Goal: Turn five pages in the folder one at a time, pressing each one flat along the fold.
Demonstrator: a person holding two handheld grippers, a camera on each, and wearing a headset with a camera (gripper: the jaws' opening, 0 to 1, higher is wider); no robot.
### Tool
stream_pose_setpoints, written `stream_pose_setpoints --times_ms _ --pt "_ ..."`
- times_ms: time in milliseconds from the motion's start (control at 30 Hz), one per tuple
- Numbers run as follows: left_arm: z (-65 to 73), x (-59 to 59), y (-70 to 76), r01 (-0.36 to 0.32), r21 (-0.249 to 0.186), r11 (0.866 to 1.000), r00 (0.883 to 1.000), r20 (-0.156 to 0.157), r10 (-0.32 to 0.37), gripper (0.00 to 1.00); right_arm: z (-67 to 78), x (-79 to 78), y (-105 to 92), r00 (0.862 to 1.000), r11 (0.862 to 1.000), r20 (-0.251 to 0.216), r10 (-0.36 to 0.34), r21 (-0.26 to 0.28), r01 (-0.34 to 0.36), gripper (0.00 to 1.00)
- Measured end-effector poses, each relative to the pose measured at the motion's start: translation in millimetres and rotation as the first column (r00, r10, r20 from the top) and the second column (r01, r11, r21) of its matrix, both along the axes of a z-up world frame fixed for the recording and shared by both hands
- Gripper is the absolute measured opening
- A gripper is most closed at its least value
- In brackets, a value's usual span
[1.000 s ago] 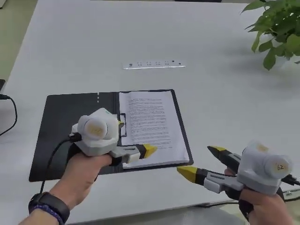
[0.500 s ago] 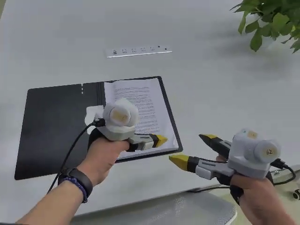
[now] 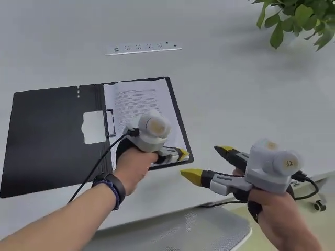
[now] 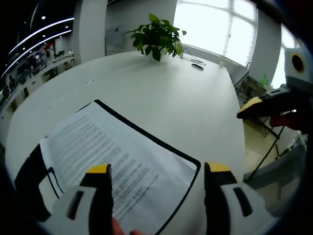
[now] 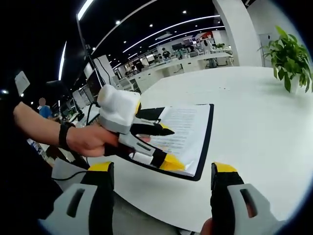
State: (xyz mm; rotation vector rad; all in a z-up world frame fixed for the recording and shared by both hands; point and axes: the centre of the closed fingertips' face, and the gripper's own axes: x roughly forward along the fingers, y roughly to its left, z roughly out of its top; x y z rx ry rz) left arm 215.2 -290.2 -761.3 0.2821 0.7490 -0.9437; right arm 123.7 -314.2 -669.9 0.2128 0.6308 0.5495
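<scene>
A black folder (image 3: 47, 133) lies open on the white table, with a stack of printed pages (image 3: 136, 102) on its right half. My left gripper (image 3: 178, 155) hovers open over the pages' near right corner; in the left gripper view its yellow-tipped jaws straddle that corner of the pages (image 4: 98, 147) with nothing between them. My right gripper (image 3: 209, 163) stands open to the right of the folder, above the table's front edge, and holds nothing. In the right gripper view the left gripper (image 5: 168, 147) sits in front of the pages (image 5: 188, 127).
A white power strip (image 3: 144, 48) lies beyond the folder. A potted plant (image 3: 298, 18) stands at the far right corner. A grey chair (image 3: 193, 230) sits below the table's front edge. Cables trail from both grippers.
My left gripper has travelled right across the folder, from the spine area to the pages' near right corner. The right gripper has stayed open near the front edge. The head camera has shifted.
</scene>
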Motion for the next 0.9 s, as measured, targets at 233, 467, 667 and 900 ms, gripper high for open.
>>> stream_pose_setpoints --times_ms 233,467,667,900 --pt "-13.5 4.9 1.5 -0.071 0.011 0.997 0.997 -0.022 0.071 0.75 -3.8 0.3 -4.4 1.000 1.000 -0.013 -0.007 0.003 0.007 0.81" --pt "-21.3 6.1 9.2 -0.043 0.058 0.997 0.999 0.020 0.042 0.70 -10.0 3.9 -1.7 1.000 1.000 -0.027 0.005 0.004 -0.005 0.80" --pt "-22.6 6.9 8.9 -0.034 0.061 0.998 0.999 0.042 0.031 0.69 -13.3 11.4 4.0 0.999 1.000 -0.033 0.021 0.013 -0.021 0.80" --pt "-20.1 9.3 13.8 -0.049 0.034 0.998 0.998 0.032 0.048 0.63 -16.7 27.9 9.6 0.999 0.998 -0.029 0.032 0.050 -0.031 0.78"
